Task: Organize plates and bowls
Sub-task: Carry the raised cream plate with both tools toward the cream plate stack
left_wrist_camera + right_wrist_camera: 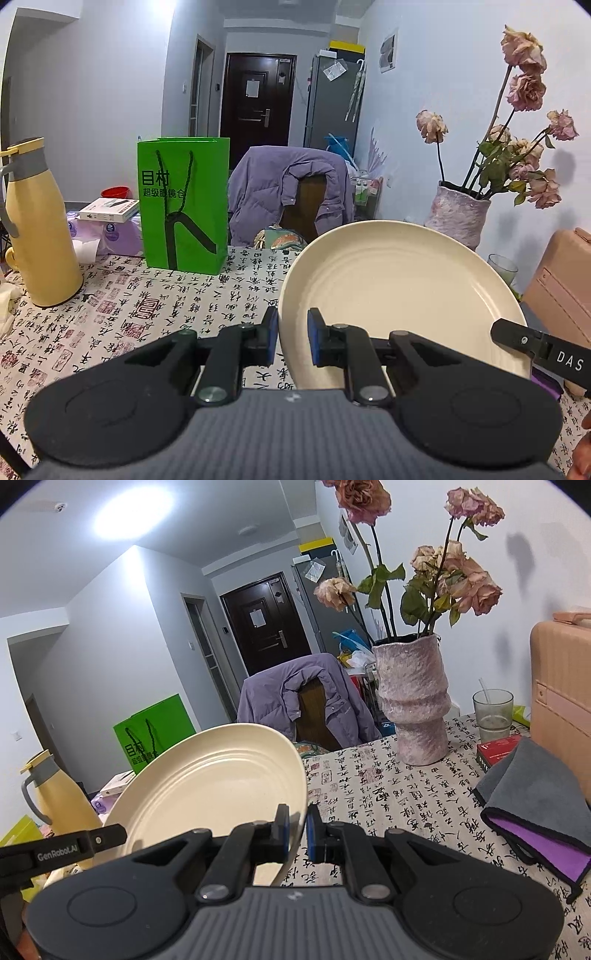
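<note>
Plate hangs between the two grippers, clear above the table, one rim edge in each pair of fingers. The left gripper has its fingers clamped on the rim nearest it, so the dish spreads away to the right of those fingers; the right gripper pinches the opposite rim, with the dish spreading to the left. Neither hand is nearer; both share the load. It is cream, round and shallow, with faint concentric rings, and sits tilted with its hollow face toward both cameras.
</note>
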The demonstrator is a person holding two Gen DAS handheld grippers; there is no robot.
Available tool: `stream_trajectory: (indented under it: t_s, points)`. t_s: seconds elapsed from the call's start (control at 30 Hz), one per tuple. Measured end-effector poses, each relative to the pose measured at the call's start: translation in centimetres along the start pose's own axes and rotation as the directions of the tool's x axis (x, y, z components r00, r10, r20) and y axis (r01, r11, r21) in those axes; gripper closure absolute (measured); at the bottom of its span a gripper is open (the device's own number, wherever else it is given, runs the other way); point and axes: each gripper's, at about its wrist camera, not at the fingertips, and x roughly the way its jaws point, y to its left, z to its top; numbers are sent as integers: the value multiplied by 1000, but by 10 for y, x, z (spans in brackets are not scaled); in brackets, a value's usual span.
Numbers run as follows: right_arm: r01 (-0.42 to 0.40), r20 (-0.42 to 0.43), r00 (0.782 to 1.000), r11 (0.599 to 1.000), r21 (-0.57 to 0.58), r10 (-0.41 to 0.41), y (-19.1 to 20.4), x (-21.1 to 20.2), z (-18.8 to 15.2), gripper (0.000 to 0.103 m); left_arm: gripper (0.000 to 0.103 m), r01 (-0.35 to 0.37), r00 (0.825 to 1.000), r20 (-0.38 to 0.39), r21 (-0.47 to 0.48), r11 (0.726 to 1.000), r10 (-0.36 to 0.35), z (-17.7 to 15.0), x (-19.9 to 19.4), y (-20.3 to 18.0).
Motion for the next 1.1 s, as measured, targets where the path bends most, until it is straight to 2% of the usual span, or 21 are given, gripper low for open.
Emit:
stream_trajectory:
  t_s: [1.1]
  points:
    - [1, 27, 1000, 999, -42, 1, 52, -67, -39, 93, 86, 30, 999, 46, -34, 999, -28, -27, -78, 45]
